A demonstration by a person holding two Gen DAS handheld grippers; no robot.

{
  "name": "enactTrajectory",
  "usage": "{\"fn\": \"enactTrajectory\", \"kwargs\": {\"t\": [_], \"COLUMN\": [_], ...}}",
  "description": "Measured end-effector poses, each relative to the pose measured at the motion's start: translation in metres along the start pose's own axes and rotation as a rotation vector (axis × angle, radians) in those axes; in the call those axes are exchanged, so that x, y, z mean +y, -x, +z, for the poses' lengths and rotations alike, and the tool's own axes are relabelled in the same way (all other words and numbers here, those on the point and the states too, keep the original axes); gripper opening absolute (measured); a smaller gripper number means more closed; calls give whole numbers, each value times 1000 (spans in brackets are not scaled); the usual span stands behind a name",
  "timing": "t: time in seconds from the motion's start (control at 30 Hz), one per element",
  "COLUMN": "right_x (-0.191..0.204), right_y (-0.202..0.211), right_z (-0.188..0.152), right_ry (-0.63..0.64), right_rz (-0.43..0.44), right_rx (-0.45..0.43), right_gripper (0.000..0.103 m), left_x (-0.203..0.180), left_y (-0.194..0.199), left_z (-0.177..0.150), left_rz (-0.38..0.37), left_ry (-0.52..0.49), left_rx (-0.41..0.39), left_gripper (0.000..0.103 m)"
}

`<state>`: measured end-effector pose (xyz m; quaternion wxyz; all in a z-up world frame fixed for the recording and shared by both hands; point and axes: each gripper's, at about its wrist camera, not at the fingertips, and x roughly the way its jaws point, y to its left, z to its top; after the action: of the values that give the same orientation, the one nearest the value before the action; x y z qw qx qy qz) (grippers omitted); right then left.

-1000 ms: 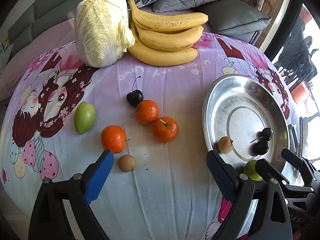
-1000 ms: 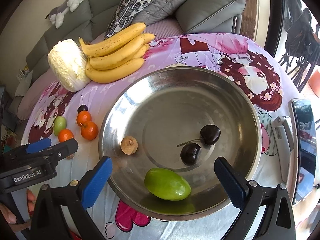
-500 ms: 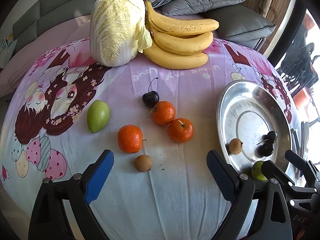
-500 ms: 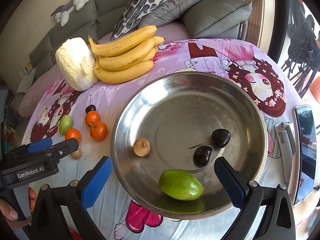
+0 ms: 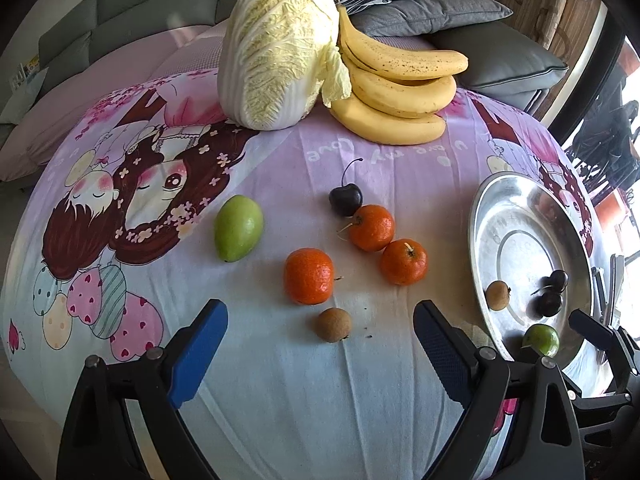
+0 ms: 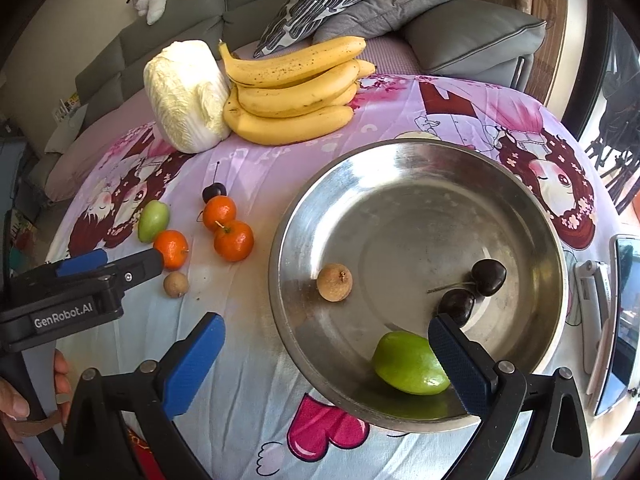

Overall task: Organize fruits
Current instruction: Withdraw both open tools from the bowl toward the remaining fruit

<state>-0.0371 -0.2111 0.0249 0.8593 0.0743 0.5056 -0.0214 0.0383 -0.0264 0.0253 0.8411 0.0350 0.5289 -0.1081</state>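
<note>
Both claws had slid sideways over the table since the moment before, so the loose fruit came nearer the middle of the left claw's view and the bowl slipped toward its right edge.

The left claw (image 5: 320,344) hung over the cloth with its blue pads wide apart and nothing between them. Right in front of it, just past the tips, lay a small brown longan (image 5: 334,324). It was round, so it had no long side to line up with. A little farther stood an orange tangerine (image 5: 309,276), then two more tangerines (image 5: 386,245) touching each other, with a dark cherry (image 5: 345,199) against the far one. A green fruit (image 5: 238,227) lay off to the left, its long side pointing away from the claw.

The right claw (image 6: 326,356) was also spread apart and held nothing. It hung over the near rim of the steel bowl (image 6: 288,216). So the left claw looked closer to the loose fruit.

Inside the bowl were a longan (image 6: 334,282), two dark cherries (image 6: 472,288) and a green fruit (image 6: 408,362). Beyond everything sat bananas (image 5: 396,84) and a cabbage (image 5: 276,52), touching.
</note>
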Motion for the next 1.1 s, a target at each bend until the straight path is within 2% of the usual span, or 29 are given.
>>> {"fn": "enactTrajectory", "kwargs": {"t": [0.7, 0.97, 1.1], "right_x": [52, 79, 86], "right_y": [-18, -28, -34], "right_z": [2, 3, 5], "right_ry": [112, 166, 172], "right_rz": [51, 94, 108], "right_rx": [46, 60, 69], "right_gripper": [103, 103, 103], "left_x": [67, 84, 88], "left_y": [-5, -9, -12], "left_z": [-2, -4, -5], "left_rz": [13, 1, -28], "left_ry": [138, 176, 186], "left_rx": [-1, -2, -1], "left_gripper": [94, 94, 94]}}
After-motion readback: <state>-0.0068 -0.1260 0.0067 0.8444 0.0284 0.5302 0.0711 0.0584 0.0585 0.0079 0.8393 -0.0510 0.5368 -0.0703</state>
